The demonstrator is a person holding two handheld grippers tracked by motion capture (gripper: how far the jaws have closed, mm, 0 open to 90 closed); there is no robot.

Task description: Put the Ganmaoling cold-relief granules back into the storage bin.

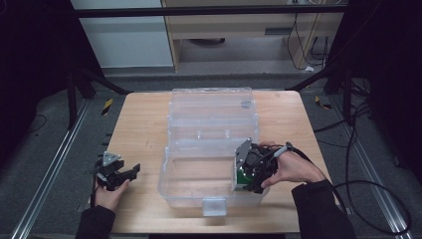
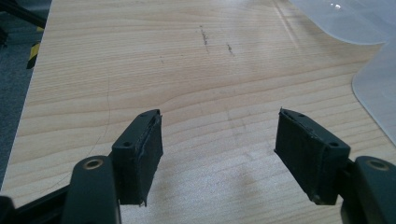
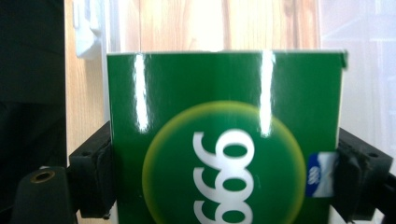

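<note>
A clear plastic box (image 1: 184,184) lies open in the middle of the wooden table, its lid (image 1: 214,112) folded back away from me. My right gripper (image 1: 249,174) hangs over the box's right end, shut on a green carton (image 3: 224,140) printed with a yellow circle and white numerals; its jaws press the carton's two sides. A bit of the green carton (image 1: 244,175) peeks out under that gripper in the high view. My left gripper (image 1: 130,172) rests on the table left of the box, open, with bare wood between its pads (image 2: 144,154).
The wooden table (image 1: 142,124) has bare room left of the box. A white latch (image 1: 214,205) sticks out from the box's near wall. Black cables (image 1: 368,189) trail off the right side. Dark frame rails run along both table edges.
</note>
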